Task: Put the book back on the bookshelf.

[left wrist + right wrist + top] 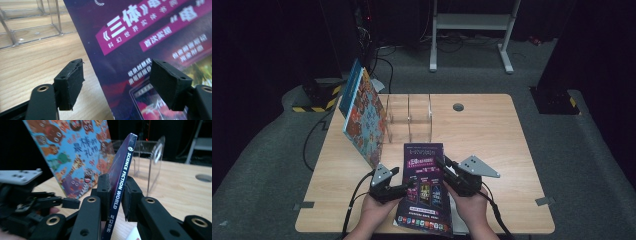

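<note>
1. In the lower centre of the high view, the purple magazine (424,187) was held up from the wooden table (492,145), between the two grippers.
2. The right gripper (115,195) was closed on the magazine (122,170); in the right gripper view its two black jaws pressed on both sides of the spine, in the middle of the frame.
3. On the spine, the white words "SCIENCE FICTION WORLD" could be read, with small Chinese characters below them.
4. The left gripper (116,85) had its jaws wide apart. In the left gripper view the left edge of the magazine (140,50) ran between them, and I could not tell whether a jaw touched it.
5. On the cover, at the upper centre of that frame, a pink banner carried large white Chinese characters, "三体" among them; the smaller lines were too blurred to read.
6. In the high view the left gripper (404,185) sat at the left edge of the magazine and the right gripper (446,172) at its right edge.
7. A colourful picture book (364,117) leaned against the clear rack (409,120) in the upper left part of the table.
8. Its cover (75,152) showed cartoon animals and Chinese characters.
</note>
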`<state>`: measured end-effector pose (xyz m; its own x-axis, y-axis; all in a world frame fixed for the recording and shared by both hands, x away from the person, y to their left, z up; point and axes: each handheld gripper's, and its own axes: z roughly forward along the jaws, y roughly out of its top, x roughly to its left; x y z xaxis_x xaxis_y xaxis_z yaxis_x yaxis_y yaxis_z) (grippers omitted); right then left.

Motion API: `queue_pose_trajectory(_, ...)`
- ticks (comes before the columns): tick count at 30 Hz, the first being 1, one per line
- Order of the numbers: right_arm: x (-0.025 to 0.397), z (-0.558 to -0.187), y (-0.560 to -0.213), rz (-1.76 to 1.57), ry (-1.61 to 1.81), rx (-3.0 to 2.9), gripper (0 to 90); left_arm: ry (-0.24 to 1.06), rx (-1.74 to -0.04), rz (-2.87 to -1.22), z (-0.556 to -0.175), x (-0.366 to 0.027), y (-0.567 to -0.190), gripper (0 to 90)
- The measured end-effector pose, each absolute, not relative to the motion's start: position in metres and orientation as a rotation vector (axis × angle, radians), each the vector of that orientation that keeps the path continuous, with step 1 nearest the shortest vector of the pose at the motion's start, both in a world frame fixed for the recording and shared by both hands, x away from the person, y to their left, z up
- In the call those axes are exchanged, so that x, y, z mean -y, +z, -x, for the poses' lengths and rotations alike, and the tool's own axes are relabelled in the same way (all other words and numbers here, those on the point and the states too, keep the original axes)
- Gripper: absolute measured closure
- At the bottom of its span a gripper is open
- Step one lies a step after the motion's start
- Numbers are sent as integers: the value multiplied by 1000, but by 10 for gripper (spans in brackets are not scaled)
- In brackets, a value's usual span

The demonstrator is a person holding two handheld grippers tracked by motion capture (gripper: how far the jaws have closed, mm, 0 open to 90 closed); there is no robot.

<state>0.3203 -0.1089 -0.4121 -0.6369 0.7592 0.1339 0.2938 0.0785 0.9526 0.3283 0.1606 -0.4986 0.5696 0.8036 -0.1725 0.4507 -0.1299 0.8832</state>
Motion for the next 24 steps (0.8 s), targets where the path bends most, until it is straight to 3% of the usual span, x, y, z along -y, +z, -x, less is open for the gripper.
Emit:
queue_pose_trajectory(5,108,-311,-407,-969,1598,-1945,781,375,-997,-1724,-334,-163,-498,254)
queue_pose_trajectory(15,107,-302,-405,-917,1627,-1923,785,145,-949,-1674,-346,-173,-508,212)
queue_pose_trajectory(24,105,-300,-404,-896,1634,-1919,786,21,-946,-1647,-349,-171,-514,254)
